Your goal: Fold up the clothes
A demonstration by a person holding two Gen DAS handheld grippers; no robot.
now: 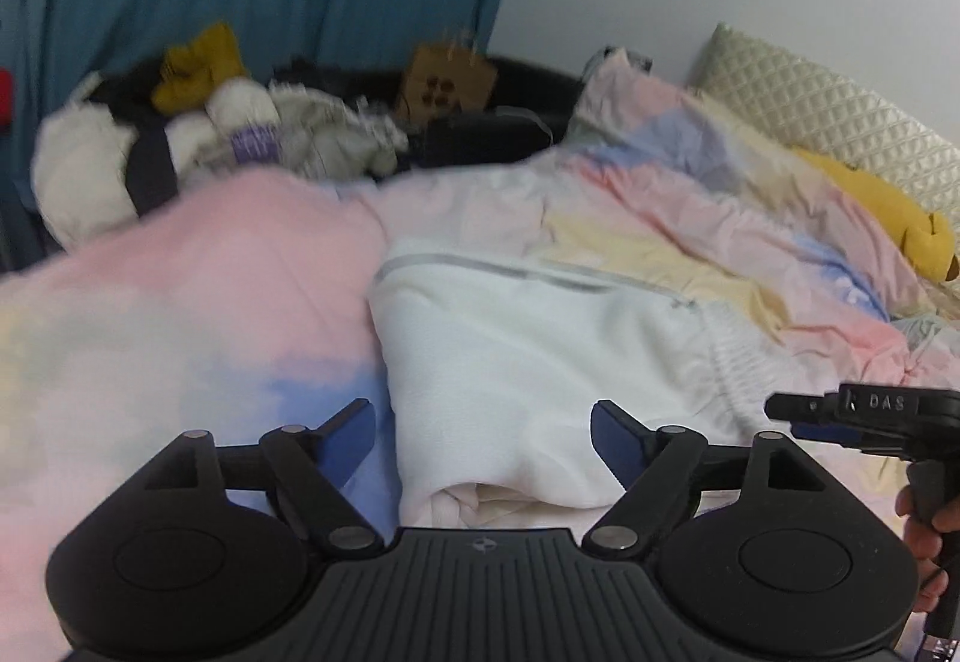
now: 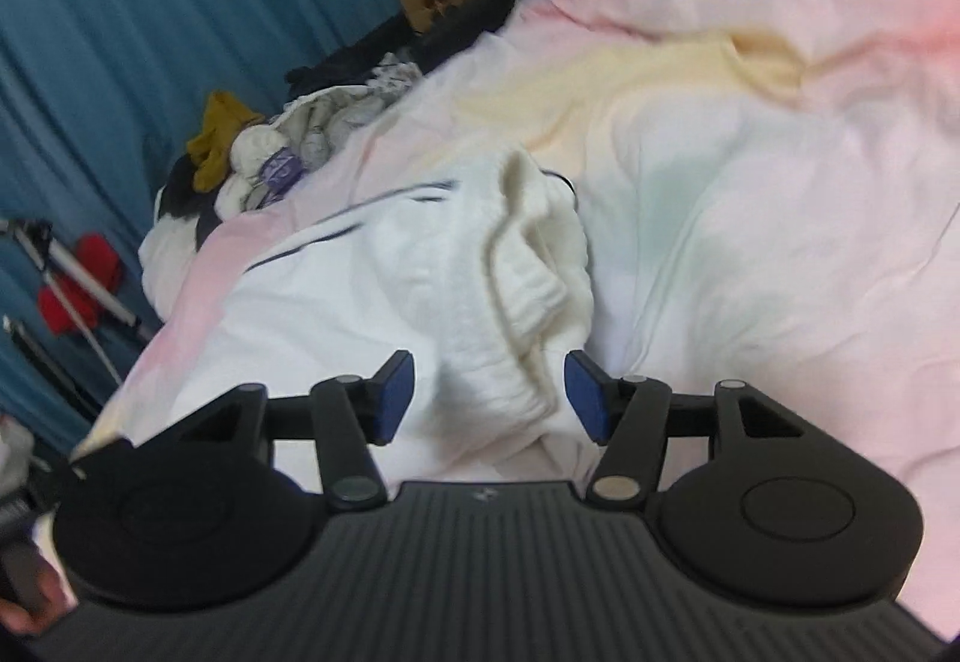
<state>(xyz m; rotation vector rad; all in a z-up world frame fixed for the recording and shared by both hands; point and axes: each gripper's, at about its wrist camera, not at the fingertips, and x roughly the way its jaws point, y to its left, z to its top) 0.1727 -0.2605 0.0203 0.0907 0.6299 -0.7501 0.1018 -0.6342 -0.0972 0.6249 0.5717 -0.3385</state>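
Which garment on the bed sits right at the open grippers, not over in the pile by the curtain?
The white garment, spread on the pastel duvet ahead of the left gripper; the heap of clothes lies far back.

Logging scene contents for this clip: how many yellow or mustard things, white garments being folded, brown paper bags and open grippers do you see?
Yellow or mustard things: 2, the mustard cloth and the yellow plush
White garment: 1
Brown paper bag: 1
Open grippers: 2, left gripper and right gripper
Total: 6
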